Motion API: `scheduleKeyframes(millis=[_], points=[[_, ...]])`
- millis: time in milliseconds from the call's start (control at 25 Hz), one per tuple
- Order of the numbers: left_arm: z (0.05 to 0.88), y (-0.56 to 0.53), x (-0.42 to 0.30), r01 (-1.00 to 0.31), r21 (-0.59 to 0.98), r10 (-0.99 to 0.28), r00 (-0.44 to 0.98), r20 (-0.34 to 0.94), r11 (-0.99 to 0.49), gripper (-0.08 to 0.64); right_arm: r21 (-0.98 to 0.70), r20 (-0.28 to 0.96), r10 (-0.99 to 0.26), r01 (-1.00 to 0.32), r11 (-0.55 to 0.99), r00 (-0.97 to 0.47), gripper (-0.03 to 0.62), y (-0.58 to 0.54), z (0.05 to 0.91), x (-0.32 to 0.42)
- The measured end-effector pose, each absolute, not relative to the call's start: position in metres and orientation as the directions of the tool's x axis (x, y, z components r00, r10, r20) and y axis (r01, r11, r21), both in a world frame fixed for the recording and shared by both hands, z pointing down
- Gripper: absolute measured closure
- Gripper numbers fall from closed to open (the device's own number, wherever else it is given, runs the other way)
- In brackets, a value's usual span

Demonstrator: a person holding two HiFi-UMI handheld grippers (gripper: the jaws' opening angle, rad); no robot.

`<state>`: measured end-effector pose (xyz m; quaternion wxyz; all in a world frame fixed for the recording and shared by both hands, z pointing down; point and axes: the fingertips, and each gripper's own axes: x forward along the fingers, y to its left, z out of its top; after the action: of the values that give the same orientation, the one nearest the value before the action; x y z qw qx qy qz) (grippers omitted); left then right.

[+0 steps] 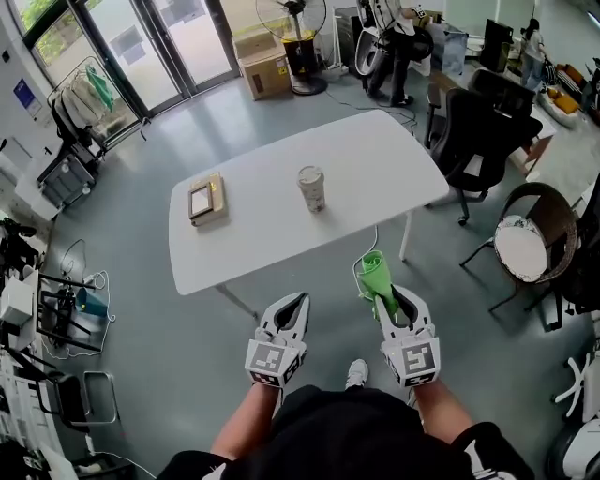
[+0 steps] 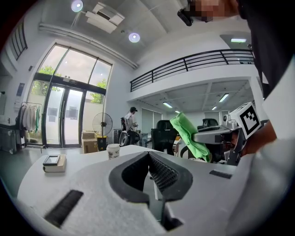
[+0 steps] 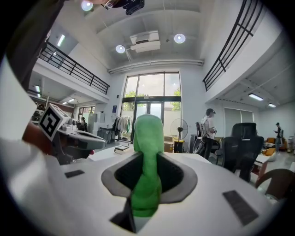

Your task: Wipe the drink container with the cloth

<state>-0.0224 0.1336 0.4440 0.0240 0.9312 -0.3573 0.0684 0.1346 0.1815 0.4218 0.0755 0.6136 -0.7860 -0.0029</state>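
Note:
A paper drink cup [image 1: 311, 187] with a lid stands upright near the middle of the white table [image 1: 375, 150]; the left gripper view shows the cup [image 2: 113, 150] far ahead. My right gripper [image 1: 391, 302] is shut on a green cloth [image 1: 373, 277], which sticks out beyond the jaws towards the table's near edge. In the right gripper view the cloth [image 3: 148, 138] fills the gap and hides the cup. My left gripper [image 1: 294, 306] is shut and holds nothing, level with the right one. Both are short of the table, well away from the cup.
A flat book-like box [image 1: 206, 199] lies on the table's left part. Black office chairs [image 1: 487, 131] and a round chair [image 1: 532, 246] stand to the right. A fan [image 1: 302, 28], a cardboard box [image 1: 265, 73] and a standing person [image 1: 398, 47] are behind the table; racks [image 1: 66, 169] line the left.

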Motion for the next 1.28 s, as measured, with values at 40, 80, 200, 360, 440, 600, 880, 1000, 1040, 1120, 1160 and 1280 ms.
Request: scheduleKeyframes(millis=[40, 80, 200, 360, 440, 600, 880, 1000, 1040, 1120, 1160, 1280], points=[[0.445, 0.129, -0.025, -0.682, -0.009, -0.675, 0.722, 0.151, -0.731, 0.546, 0.1, 0.115, -0.962, -0.961, 0.259, -0.247, 0.492, 0.178, 0.422, 0.136], [0.446, 0.124, -0.028, -0.693, -0.012, -0.686, 0.71, 0.157, -0.721, 0.546, 0.1, 0.116, -0.959, -0.958, 0.269, -0.257, 0.492, 0.174, 0.421, 0.137], [0.451, 0.112, -0.034, -0.721, -0.016, -0.711, 0.68, 0.177, -0.693, 0.546, 0.097, 0.125, -0.952, -0.952, 0.291, -0.279, 0.492, 0.161, 0.426, 0.138], [0.458, 0.096, -0.034, -0.734, -0.004, -0.722, 0.666, 0.189, -0.679, 0.546, 0.097, 0.128, -0.944, -0.943, 0.318, -0.305, 0.492, 0.139, 0.429, 0.133], [0.461, 0.087, -0.033, -0.731, 0.004, -0.718, 0.671, 0.187, -0.682, 0.546, 0.108, 0.128, -0.941, -0.939, 0.327, -0.313, 0.492, 0.125, 0.429, 0.129], [0.463, 0.059, -0.033, -0.726, 0.032, -0.712, 0.682, 0.17, -0.687, 0.546, 0.116, 0.13, -0.936, -0.932, 0.343, -0.328, 0.491, 0.09, 0.431, 0.12], [0.473, 0.003, -0.059, -0.72, 0.045, -0.701, 0.687, 0.191, -0.693, 0.546, 0.102, 0.146, -0.929, -0.929, 0.356, -0.34, 0.491, 0.022, 0.432, 0.085], [0.475, -0.025, -0.075, -0.714, 0.033, -0.695, 0.689, 0.206, -0.699, 0.546, 0.097, 0.149, -0.929, -0.93, 0.355, -0.339, 0.491, -0.01, 0.431, 0.065], [0.475, -0.034, -0.078, -0.712, 0.024, -0.693, 0.689, 0.21, -0.701, 0.546, 0.096, 0.153, -0.928, -0.93, 0.356, -0.339, 0.491, -0.02, 0.432, 0.06], [0.475, -0.051, -0.083, -0.704, 0.01, -0.687, 0.695, 0.213, -0.71, 0.546, 0.097, 0.161, -0.928, -0.93, 0.354, -0.336, 0.491, -0.038, 0.435, 0.051], [0.476, -0.058, -0.085, -0.697, 0.007, -0.68, 0.702, 0.211, -0.717, 0.546, 0.096, 0.167, -0.928, -0.931, 0.353, -0.334, 0.491, -0.046, 0.438, 0.046], [0.48, -0.078, -0.095, -0.677, 0.009, -0.661, 0.722, 0.205, -0.736, 0.546, 0.075, 0.187, -0.926, -0.935, 0.347, -0.329, 0.491, -0.067, 0.447, 0.034]])
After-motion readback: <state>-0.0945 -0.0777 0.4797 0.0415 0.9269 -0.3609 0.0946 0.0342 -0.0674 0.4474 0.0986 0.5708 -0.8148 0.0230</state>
